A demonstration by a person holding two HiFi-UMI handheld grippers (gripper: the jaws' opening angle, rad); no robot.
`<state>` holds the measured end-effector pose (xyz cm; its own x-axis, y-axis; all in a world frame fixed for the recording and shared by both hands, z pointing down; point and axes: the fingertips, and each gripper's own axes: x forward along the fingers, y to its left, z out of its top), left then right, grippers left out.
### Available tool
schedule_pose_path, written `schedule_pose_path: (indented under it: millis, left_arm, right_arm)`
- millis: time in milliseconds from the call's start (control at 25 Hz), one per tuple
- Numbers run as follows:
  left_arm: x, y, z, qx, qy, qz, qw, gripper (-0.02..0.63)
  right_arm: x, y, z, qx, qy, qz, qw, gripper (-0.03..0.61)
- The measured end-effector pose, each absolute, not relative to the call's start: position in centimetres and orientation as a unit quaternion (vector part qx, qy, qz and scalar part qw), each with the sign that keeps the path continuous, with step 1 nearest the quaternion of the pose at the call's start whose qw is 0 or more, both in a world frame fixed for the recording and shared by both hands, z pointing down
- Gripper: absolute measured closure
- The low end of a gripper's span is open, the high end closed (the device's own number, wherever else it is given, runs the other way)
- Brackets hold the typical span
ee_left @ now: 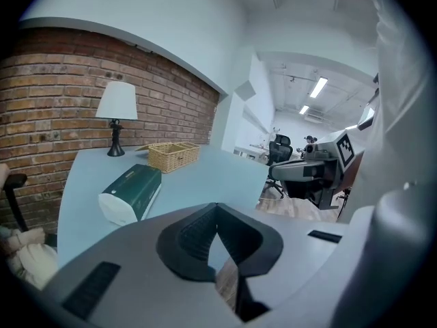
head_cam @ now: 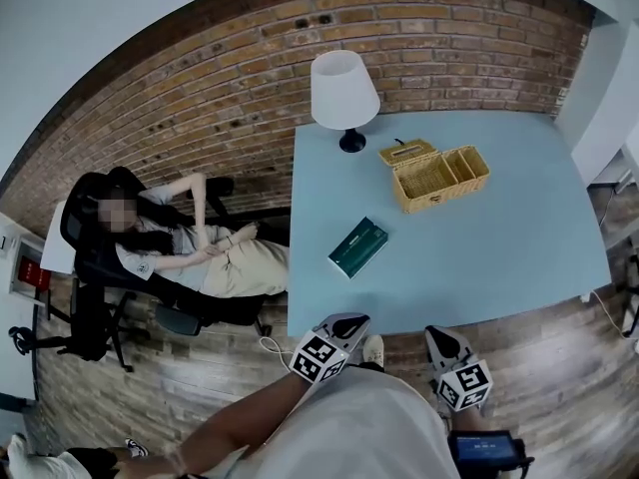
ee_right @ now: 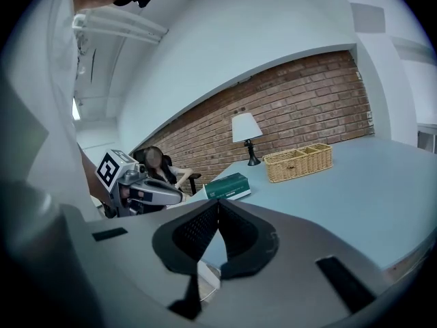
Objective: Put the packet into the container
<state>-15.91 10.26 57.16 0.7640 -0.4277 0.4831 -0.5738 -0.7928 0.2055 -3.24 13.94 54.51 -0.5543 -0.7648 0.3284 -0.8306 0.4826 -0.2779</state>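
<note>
Approach step, nothing gripped yet. Left gripper and right gripper at near table edge, both pressed together, empty. Green packet flat on table, 12 o'clock of left gripper. Open wicker container at packet's 1 o'clock. Next: spread jaws, reach packet.

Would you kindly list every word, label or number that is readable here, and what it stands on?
No text is legible in any view.
Green packet: faint print on its top, too small to read.
Marker cubes: black-and-white square patterns only, no letters.
Blue screen: too small and blurred to read.
</note>
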Motion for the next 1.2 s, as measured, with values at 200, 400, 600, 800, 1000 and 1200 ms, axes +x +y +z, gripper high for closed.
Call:
schedule_pose_path:
  millis: [200,400,600,800,1000,1200]
  left_arm:
    - [-14.9,7.7,56.9,0.925,-0.270,0.206,0.171,0.603]
    - [-14.7,5.8,56.8,0.925,-0.271,0.207,0.167,0.603]
    - [-15.0,4.0,56.6,0.925,-0.274,0.204,0.164,0.603]
    - [-15.7,2.3,56.7,0.923,-0.279,0.205,0.167,0.603]
    - [-16.0,1.5,56.6,0.921,-0.282,0.213,0.164,0.603]
    - [-15.5,1.2,56.5,0.919,-0.282,0.221,0.162,0.603]
  right_arm:
    - [-2.4,11.7,54.6,0.468,-0.856,0.204,0.085,0.568]
    - [-1.8,9.5,54.7,0.473,-0.852,0.207,0.090,0.568]
    - [-1.6,7.4,54.7,0.478,-0.848,0.205,0.105,0.568]
    - [-1.0,5.3,54.3,0.487,-0.842,0.202,0.113,0.568]
    - [-0.6,4.5,54.1,0.491,-0.839,0.207,0.115,0.568]
    - [-0.4,4.1,54.5,0.489,-0.837,0.220,0.111,0.568]
